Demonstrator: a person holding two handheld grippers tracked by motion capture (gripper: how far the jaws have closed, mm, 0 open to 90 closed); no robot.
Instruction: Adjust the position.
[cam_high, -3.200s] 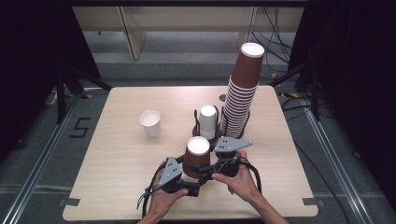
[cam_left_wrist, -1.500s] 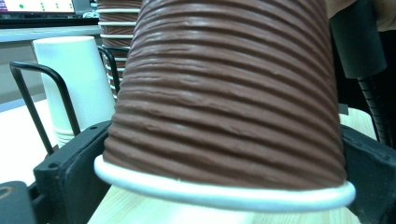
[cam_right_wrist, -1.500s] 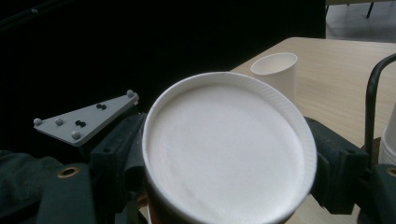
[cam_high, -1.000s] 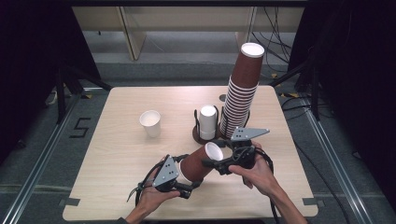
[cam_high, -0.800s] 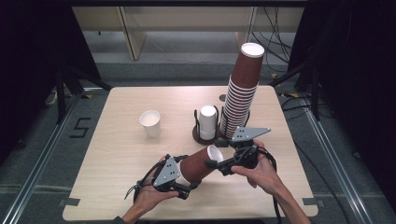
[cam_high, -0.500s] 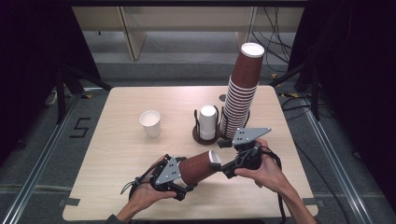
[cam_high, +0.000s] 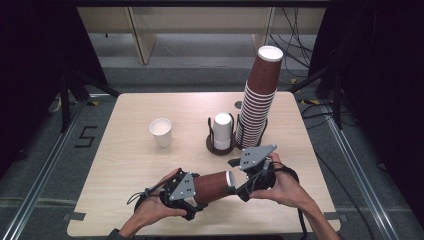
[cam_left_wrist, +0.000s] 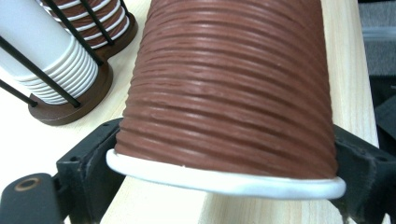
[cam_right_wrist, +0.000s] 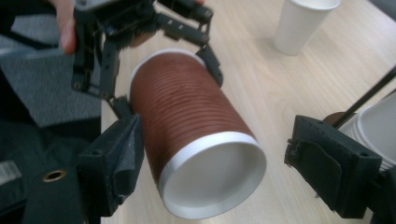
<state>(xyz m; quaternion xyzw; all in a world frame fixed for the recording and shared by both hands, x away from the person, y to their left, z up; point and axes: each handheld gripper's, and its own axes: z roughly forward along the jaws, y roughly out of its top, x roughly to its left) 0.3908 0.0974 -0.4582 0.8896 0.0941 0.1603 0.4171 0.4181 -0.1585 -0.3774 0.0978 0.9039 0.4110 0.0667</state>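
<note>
Left gripper (cam_high: 192, 196) pinches the brown cup (cam_high: 212, 186) sideways near the cup holder (cam_high: 220, 145), right gripper (cam_high: 240, 187) spread at its rim, handover unfinished.

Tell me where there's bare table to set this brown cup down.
Free: the left part of the table, left of the white cup, and the strip between that cup and the holder. Crowded: the right rear, where the holder and the tall brown stack stand together, and the front middle, where both grippers meet at the brown cup.
</note>
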